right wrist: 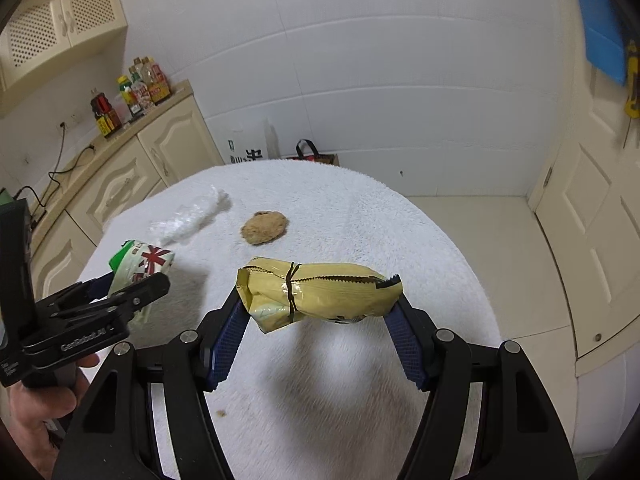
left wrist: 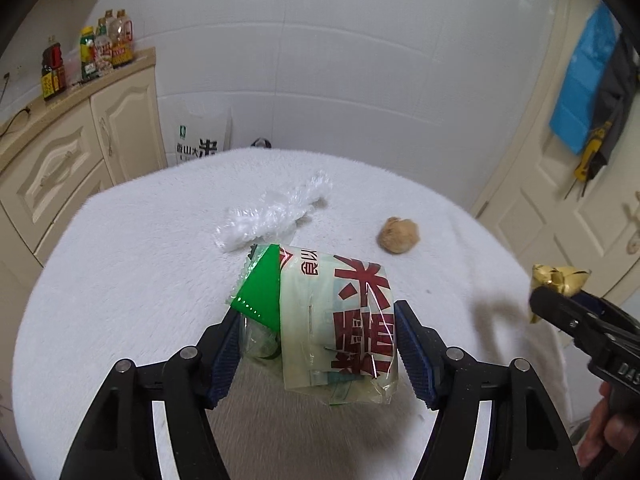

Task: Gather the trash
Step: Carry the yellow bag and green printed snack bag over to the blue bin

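My left gripper (left wrist: pixel 316 330) is shut on a pale plastic bag with red characters and a green corner (left wrist: pixel 340 320), held above the white fluffy tablecloth (left wrist: pixel 140 280). The bag also shows in the right wrist view (right wrist: pixel 140 264). My right gripper (right wrist: pixel 318 312) is shut on a gold foil wrapper tied with a dark band (right wrist: pixel 316 292), held above the cloth. That wrapper shows at the right edge of the left wrist view (left wrist: pixel 558 280). A crumpled clear plastic wrap (left wrist: pixel 272 212) and a brown crumpled paper ball (left wrist: pixel 398 234) lie on the cloth beyond the grippers.
Cream cabinets (left wrist: pixel 60 168) with sauce bottles (left wrist: pixel 104 46) stand at the left. A white rice sack (left wrist: pixel 200 136) leans on the tiled wall behind the table. A cream door (right wrist: pixel 592 240) is at the right, with a blue bag (left wrist: pixel 588 84) hanging.
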Action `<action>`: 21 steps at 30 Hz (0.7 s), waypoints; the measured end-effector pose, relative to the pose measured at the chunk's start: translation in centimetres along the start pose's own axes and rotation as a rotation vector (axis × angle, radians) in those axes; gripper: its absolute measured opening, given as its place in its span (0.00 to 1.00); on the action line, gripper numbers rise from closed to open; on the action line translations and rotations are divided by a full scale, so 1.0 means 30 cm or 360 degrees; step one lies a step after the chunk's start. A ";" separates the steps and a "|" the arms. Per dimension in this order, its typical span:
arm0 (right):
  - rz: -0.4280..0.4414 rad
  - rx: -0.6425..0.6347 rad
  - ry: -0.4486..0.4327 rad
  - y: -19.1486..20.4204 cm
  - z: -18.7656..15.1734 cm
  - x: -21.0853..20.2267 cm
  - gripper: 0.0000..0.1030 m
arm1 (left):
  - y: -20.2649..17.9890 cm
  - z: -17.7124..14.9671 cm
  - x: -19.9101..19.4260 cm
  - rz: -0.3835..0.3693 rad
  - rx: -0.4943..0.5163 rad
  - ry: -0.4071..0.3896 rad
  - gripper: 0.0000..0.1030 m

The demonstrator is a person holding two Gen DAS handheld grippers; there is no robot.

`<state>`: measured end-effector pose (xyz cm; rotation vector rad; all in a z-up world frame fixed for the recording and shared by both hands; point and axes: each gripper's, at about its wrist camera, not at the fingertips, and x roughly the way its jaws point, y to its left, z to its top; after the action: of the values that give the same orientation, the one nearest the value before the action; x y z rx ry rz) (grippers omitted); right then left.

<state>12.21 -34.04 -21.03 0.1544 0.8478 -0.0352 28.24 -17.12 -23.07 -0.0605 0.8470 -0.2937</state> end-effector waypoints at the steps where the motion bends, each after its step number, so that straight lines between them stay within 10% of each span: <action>1: 0.0001 -0.0004 -0.0014 0.006 -0.005 -0.021 0.66 | -0.004 -0.008 -0.027 -0.0002 0.0003 -0.0019 0.64; 21: 0.0058 -0.0031 -0.0398 0.042 -0.028 -0.464 0.66 | -0.119 -0.125 -0.493 -0.0175 0.0094 -0.0446 0.64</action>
<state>2.50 -33.09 -11.00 0.1436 0.5955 -0.0114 15.37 -16.17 -14.19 -0.0909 0.5575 -0.4033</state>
